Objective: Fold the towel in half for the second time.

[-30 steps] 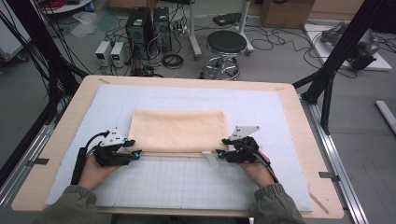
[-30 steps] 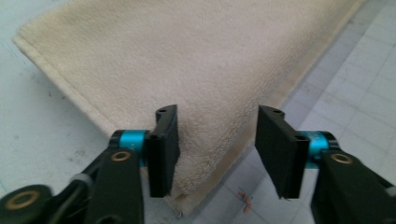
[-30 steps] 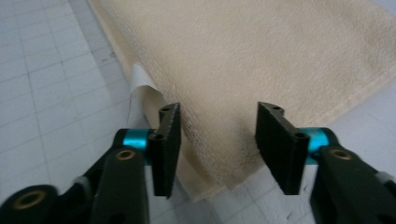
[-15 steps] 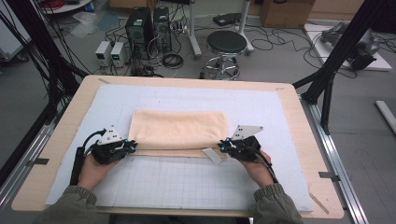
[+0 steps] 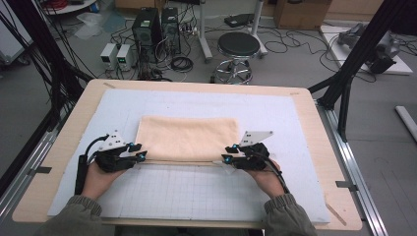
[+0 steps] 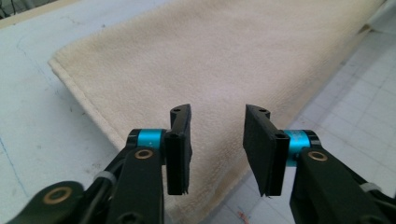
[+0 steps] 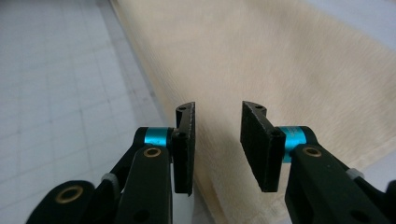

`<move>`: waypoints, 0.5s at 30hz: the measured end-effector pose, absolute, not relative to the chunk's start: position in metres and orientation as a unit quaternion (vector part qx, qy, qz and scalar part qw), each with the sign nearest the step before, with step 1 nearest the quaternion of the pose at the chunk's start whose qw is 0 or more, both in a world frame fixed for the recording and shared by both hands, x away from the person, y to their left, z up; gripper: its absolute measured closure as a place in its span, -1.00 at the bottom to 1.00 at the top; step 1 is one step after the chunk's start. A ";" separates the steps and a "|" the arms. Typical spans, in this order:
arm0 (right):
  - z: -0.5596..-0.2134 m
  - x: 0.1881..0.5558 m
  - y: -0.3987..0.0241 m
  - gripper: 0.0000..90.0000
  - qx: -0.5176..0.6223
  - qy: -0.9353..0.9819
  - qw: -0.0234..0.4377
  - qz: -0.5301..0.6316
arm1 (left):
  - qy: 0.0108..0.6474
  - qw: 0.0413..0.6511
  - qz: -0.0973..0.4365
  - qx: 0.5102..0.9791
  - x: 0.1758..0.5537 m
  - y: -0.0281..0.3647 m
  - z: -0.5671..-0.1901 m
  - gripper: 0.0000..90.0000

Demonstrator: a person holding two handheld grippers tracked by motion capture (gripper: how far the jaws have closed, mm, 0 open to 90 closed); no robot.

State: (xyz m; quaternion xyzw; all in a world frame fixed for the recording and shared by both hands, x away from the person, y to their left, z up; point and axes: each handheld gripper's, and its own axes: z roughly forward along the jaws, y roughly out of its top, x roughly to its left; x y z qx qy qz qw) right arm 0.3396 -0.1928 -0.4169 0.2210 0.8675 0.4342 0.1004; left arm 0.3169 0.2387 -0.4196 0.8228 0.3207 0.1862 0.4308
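The left hand-held gripper [image 6: 217,154] has its jaws spread, having just been opening, with nothing pinched; the folded towel [image 6: 224,60] lies flat under and ahead of them, its near corner just below the pads. The right hand-held gripper [image 7: 217,149] is likewise spread after just opening, and the towel's near hem runs beneath it and away from it. In the high view both sit at the towel's near edge [image 5: 187,160], one at each corner, on the gridded mat [image 5: 196,191] that covers the bench [image 5: 54,162].

The likely slip: if the jaws close here, they may catch only the top layer, or nip at uneven depths, so a further fold would come out skewed. A pad dragging on the terry could also pull the neat edge out of line.
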 end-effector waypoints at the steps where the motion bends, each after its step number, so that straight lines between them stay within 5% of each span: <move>1: -0.420 0.342 -0.192 0.45 0.222 0.871 0.096 0.428 | 0.320 0.421 0.185 0.828 0.318 0.238 -0.422 0.44; 15: -0.437 0.338 -0.192 0.45 0.226 0.886 0.106 0.392 | 0.312 0.388 0.199 0.844 0.316 0.237 -0.439 0.47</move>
